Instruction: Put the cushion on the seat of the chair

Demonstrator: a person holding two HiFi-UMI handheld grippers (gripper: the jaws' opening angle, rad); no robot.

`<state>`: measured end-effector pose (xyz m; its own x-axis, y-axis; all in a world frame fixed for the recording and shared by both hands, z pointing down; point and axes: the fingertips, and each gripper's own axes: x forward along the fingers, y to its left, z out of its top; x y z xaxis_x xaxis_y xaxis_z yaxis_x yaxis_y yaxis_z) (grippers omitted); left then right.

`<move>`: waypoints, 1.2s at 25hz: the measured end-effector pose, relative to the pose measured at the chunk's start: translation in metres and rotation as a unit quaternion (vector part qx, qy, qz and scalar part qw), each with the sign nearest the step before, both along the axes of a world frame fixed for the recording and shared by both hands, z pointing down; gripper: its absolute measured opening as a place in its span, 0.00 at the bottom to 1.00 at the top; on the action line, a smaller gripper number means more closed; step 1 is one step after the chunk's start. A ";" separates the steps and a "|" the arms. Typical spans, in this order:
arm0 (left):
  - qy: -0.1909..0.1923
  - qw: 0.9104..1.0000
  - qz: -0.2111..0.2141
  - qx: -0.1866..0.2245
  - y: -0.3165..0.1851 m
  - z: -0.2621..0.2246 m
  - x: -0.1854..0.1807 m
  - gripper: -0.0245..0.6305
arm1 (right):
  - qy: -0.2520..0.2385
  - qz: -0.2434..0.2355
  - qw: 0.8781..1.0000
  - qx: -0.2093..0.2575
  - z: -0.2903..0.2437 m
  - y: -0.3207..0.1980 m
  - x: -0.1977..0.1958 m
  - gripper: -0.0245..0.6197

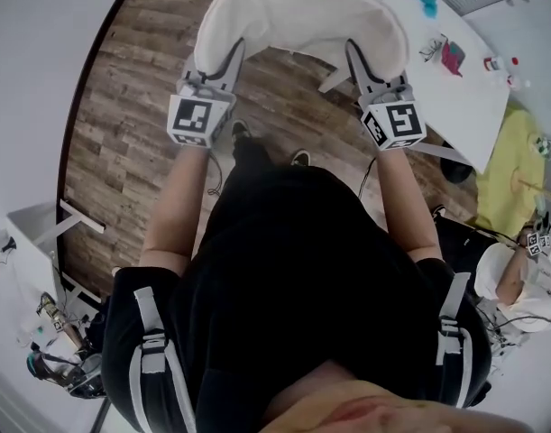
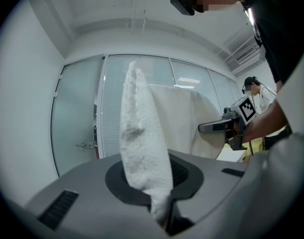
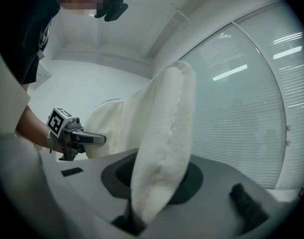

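Note:
A white fluffy cushion (image 1: pixel 298 12) hangs in the air in front of me, stretched between both grippers above the wooden floor. My left gripper (image 1: pixel 230 61) is shut on its left edge, my right gripper (image 1: pixel 358 59) on its right edge. In the left gripper view the cushion's edge (image 2: pixel 142 143) rises upright out of the closed jaws of the left gripper (image 2: pixel 164 215), and the right gripper (image 2: pixel 217 127) shows beyond it. In the right gripper view the cushion (image 3: pixel 164 153) stands pinched in the right gripper (image 3: pixel 134 218). No chair seat is in view.
A white table (image 1: pixel 464 97) with small coloured items stands at the right, a yellow surface (image 1: pixel 509 179) beyond it. A white furniture leg (image 1: pixel 333 80) shows under the cushion. Another person (image 1: pixel 518 282) sits at the right. White shelving (image 1: pixel 41 228) is at the left. Glass walls lie ahead.

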<state>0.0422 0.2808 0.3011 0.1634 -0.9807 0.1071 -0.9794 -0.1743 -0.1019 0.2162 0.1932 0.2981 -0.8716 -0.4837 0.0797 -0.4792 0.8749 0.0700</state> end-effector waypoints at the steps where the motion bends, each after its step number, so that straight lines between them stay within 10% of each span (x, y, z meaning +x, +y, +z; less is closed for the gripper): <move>1: 0.000 1.000 0.005 -0.001 -0.005 0.001 -0.009 0.12 | 0.002 0.005 1.000 -0.001 0.000 -0.003 -0.008 0.16; 18: 0.008 0.997 0.075 -0.007 -0.066 0.007 -0.165 0.12 | 0.017 0.077 0.997 -0.006 0.005 -0.039 -0.151 0.16; 30: 0.017 0.996 0.092 -0.015 -0.102 0.018 -0.207 0.12 | 0.027 0.099 0.995 -0.011 0.013 -0.066 -0.190 0.16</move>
<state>-0.1646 0.1790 0.3192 0.3433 -0.9306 0.1268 -0.9337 -0.3528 -0.0613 0.0259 0.1276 0.3111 -0.7541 -0.6425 0.1359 -0.6377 0.7659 0.0827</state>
